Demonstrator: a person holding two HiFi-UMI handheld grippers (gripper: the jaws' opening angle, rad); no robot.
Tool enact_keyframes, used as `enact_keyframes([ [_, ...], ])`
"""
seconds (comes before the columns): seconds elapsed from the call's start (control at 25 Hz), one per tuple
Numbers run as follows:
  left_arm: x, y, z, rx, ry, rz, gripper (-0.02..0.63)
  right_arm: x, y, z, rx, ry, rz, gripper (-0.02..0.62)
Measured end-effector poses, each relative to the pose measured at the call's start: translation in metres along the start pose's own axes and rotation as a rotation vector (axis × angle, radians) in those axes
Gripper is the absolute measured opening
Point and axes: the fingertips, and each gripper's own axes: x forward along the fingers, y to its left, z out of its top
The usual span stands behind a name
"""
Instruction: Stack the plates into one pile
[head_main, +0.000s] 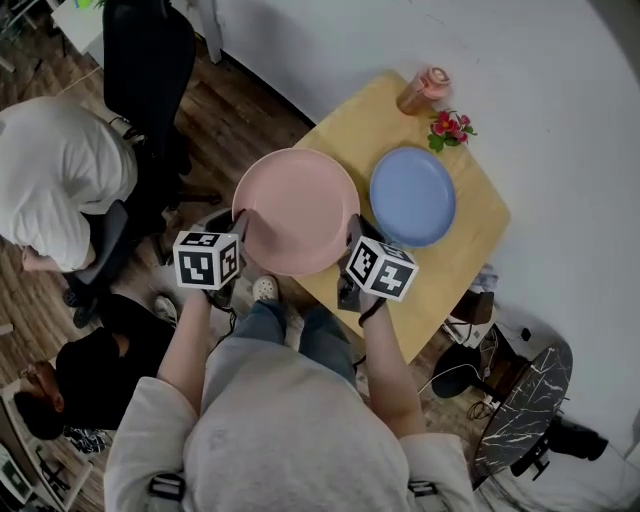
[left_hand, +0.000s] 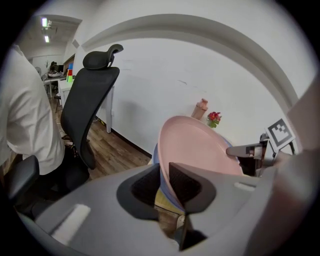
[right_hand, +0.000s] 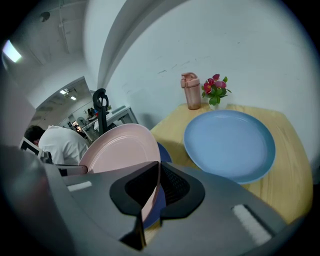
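Note:
A pink plate (head_main: 300, 205) is held level between both grippers, over the near left corner of the wooden table (head_main: 470, 260). My left gripper (head_main: 240, 225) is shut on its left rim and my right gripper (head_main: 352, 235) on its right rim. In the left gripper view the jaws (left_hand: 164, 182) pinch the pink plate (left_hand: 200, 145), with a bluish rim (left_hand: 156, 154) right beneath it. In the right gripper view the right gripper (right_hand: 157, 185) clamps the pink plate's (right_hand: 122, 147) edge, and a dark blue plate (right_hand: 162, 150) shows under it. A light blue plate (head_main: 412, 195) (right_hand: 230, 142) lies flat on the table to the right.
A pink bottle (head_main: 425, 88) and a small bunch of flowers (head_main: 450, 128) stand at the table's far corner by the white wall. A black office chair (head_main: 150, 60) and a person in a white shirt (head_main: 55, 170) are at the left. A dark stool (head_main: 520, 400) sits beyond the table's right edge.

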Motion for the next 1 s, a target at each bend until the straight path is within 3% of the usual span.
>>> enact_keyframes([
  [0.44,0.024,0.003,-0.008,0.054,0.075,-0.041,0.123,0.01,-0.012,-0.018,0.019,0.031,-0.095,0.018],
  [0.84,0.03,0.002,-0.005,0.09,0.053,-0.069,0.14,0.019,-0.017,-0.028,-0.016,0.053,-0.152,0.02],
  [1.0,0.031,-0.001,-0.004,0.093,0.033,-0.101,0.174,0.02,-0.013,-0.028,-0.042,0.052,-0.149,0.02],
])
